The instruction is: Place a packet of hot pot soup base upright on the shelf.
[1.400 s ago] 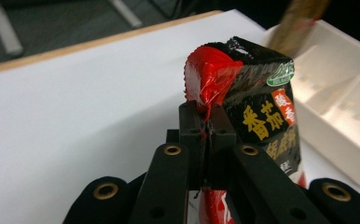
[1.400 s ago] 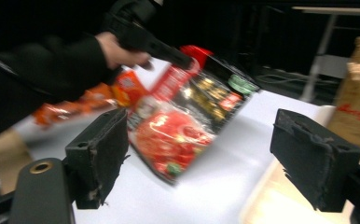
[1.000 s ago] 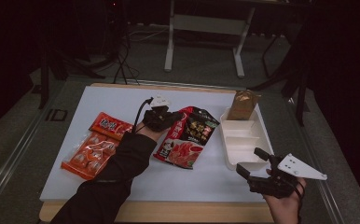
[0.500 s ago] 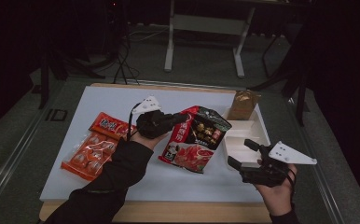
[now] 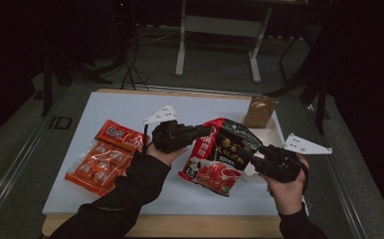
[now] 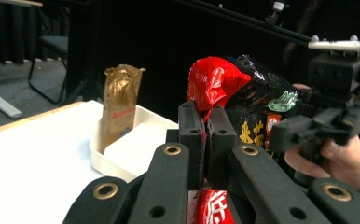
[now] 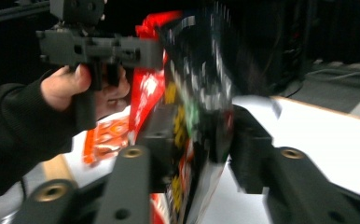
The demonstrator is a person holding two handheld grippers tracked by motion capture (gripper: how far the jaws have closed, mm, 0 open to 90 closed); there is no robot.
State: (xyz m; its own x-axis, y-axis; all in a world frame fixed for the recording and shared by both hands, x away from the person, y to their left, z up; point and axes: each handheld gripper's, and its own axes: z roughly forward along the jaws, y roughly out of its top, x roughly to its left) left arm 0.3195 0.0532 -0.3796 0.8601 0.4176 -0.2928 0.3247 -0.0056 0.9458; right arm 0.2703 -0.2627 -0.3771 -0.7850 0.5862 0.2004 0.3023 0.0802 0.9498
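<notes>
Your left tongs are clamped on the red edge of the black-and-red snack bag, with the jaws pressed together on the crimped film, as the left gripper view shows. The bag is lifted off the white desk, its near end hanging lowest. In the high view, its long axis runs from the red top corner at your left tongs down and toward you, and the printed face is tilted up toward the camera.

The bag is glossy black with a red top corner, yellow lettering, a green mark, and a red food picture on its lower part. It looks puffy and creased.

Your right tongs have just been closing around the bag's right side. In the right gripper view, the bag stands between the jaws. One jaw is against it, but blur hides whether the other pad touches it.

An orange snack packet lies flat on the desk to your left. A white tray sits to the right, behind the bag, with a gold pouch standing upright in its far end.
</notes>
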